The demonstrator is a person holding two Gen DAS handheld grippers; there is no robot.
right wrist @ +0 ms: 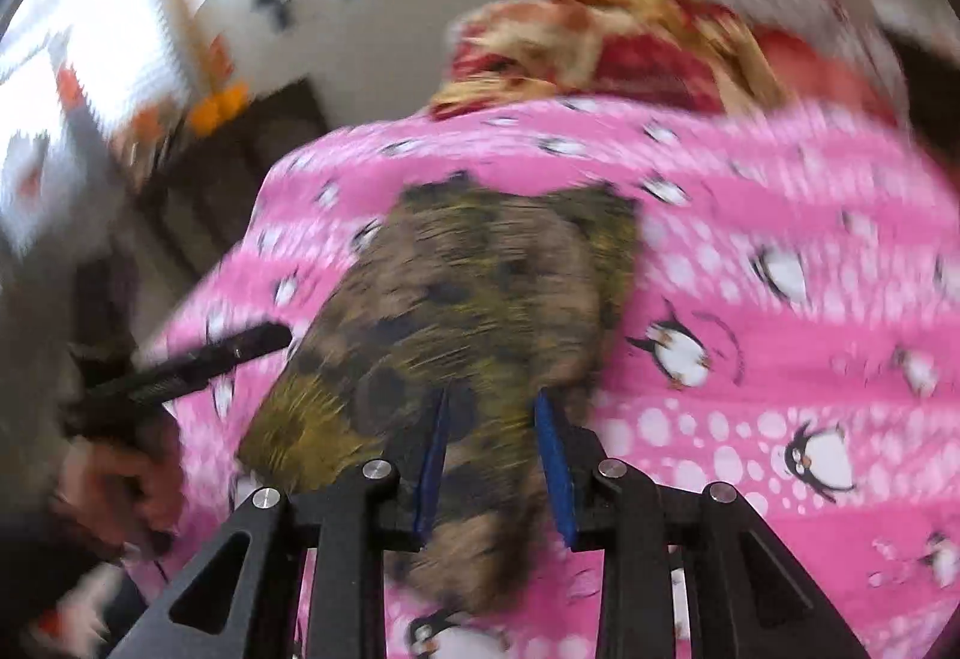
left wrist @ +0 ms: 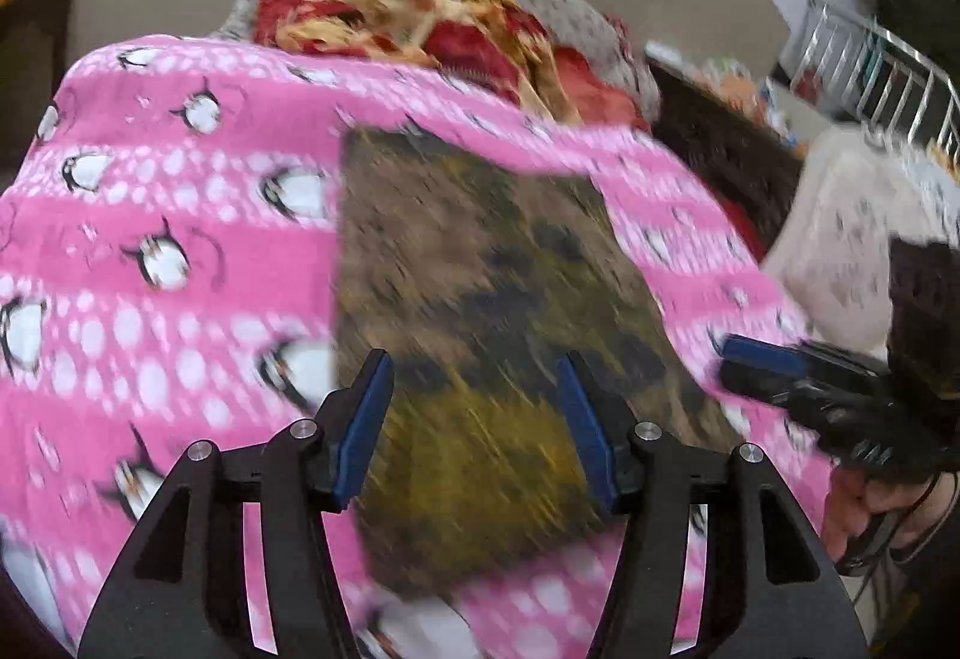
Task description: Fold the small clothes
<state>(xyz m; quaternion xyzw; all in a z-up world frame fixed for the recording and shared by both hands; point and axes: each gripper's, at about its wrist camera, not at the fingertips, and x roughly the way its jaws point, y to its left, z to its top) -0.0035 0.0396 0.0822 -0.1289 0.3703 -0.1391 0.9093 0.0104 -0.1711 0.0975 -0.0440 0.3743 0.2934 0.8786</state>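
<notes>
A folded brown and olive patterned garment (left wrist: 480, 299) lies flat on a pink penguin blanket (left wrist: 150, 215). My left gripper (left wrist: 477, 407) hovers over the garment's near end, open, with only cloth showing behind the gap. My right gripper (left wrist: 729, 359) sits by the garment's right edge, above the pink blanket. In the right wrist view the garment (right wrist: 480, 287) shows behind my right gripper (right wrist: 493, 455), whose blue pads (right wrist: 555, 467) stand a narrow gap apart and pinch nothing that I can see. The left gripper (right wrist: 282, 338) points in beside the garment's left edge. Both views are motion-blurred.
A crumpled red and gold floral cloth (left wrist: 432, 23) lies on a grey dotted cover (left wrist: 570, 17) beyond the blanket. A pale dotted cushion (left wrist: 840, 239) sits to the right, dark furniture (right wrist: 228, 167) to the left. A person's hands (left wrist: 864, 509) (right wrist: 114, 479) hold the grippers.
</notes>
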